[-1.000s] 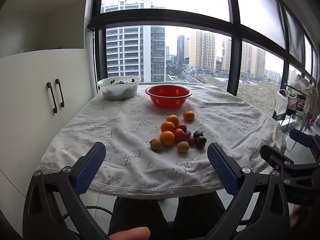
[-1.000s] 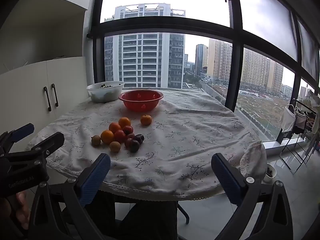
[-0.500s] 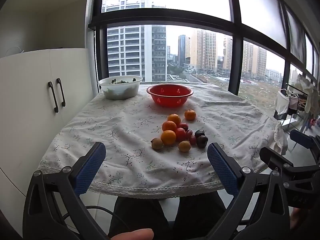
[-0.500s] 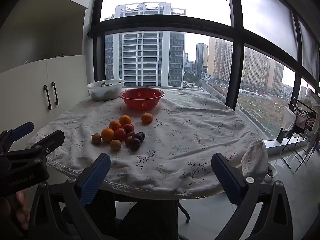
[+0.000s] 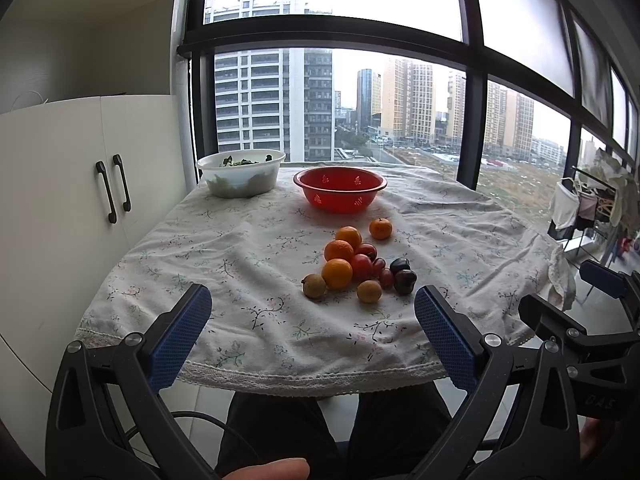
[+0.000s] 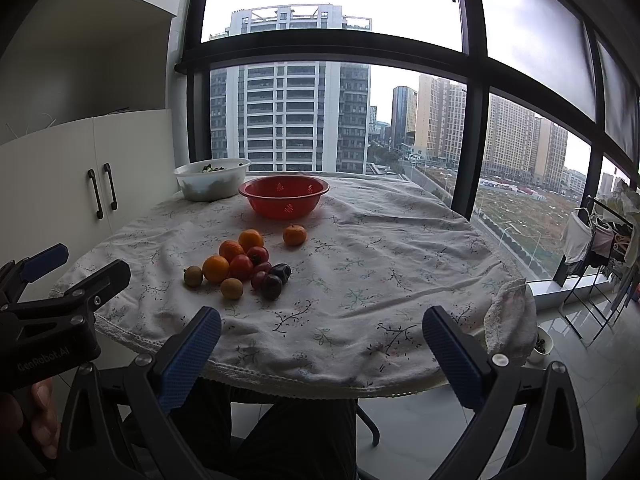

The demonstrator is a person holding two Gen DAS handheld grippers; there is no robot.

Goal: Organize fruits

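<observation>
The fruit pile [image 5: 354, 264] sits mid-counter [image 5: 248, 320] — bare cloth all round, the red bowl [image 5: 340, 188] beyond. Both grippers — left gripper [image 5: 312, 336], right gripper [image 6: 322, 352] — hang off the near edge, fingers wide apart, holding nothing.

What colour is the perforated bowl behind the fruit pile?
Red bowl, with small white-looking hole clusters; clearest in the left wrist view.

Ahead of me a black-framed window wall [image 6: 472, 80] shows grey daylight and high-rise blocks. On the left I see a white cabinet [image 5: 60, 184] with two dark handles. A flowered tablecloth [image 6: 360, 264] covers the round table; glossy floor tiles [image 6: 580, 360] and a clothes rack [image 6: 600, 236] lie to the right.
</observation>
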